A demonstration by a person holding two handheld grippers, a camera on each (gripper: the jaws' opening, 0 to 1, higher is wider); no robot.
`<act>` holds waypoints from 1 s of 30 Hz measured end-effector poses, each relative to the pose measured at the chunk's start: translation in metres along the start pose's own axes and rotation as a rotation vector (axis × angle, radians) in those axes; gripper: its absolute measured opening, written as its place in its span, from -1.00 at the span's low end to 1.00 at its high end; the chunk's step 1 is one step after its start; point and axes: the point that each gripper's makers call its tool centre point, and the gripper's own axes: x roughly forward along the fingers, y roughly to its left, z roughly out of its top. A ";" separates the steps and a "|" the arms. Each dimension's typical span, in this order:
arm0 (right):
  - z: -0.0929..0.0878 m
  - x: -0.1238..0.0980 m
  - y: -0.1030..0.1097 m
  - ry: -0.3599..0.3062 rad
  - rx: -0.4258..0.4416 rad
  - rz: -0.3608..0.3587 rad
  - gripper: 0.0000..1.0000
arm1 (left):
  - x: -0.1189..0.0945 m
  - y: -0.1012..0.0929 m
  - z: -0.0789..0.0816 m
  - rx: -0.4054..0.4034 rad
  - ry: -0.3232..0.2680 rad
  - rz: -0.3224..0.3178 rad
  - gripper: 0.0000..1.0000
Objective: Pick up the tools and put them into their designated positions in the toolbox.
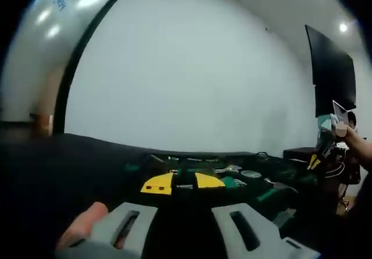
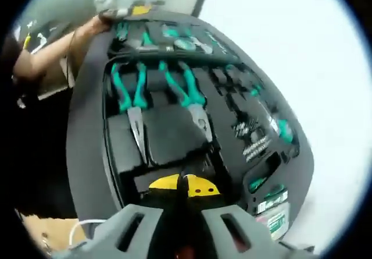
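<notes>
The open black toolbox [image 2: 87,113] lies below my right gripper [image 2: 185,184], whose yellow-tipped jaws are pressed together over a dark recess at the near end. Two teal-handled pliers [image 2: 131,96] [image 2: 189,96] rest in their slots, with several smaller teal tools [image 2: 174,35] further back. The left gripper [image 2: 113,6] is at the toolbox's far edge. In the left gripper view I look low across the toolbox [image 1: 273,171]. My left gripper [image 1: 185,184] has its yellow tips a narrow gap apart, with a small silvery piece [image 1: 185,186] bridging them. The right gripper [image 1: 325,142] is at the right.
A person's arm [image 2: 52,46] reaches in at the upper left, and a thumb [image 1: 84,227] shows beside my left jaw. A white wall stands behind, with a dark screen [image 1: 331,73] on it. A white label [image 2: 273,212] sits in the toolbox's near corner. Brown cardboard [image 2: 46,236] lies beside it.
</notes>
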 end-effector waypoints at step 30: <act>0.329 0.163 -0.042 -0.070 -0.622 0.111 -0.98 | -0.014 -0.014 0.015 -0.019 -0.065 0.007 -0.75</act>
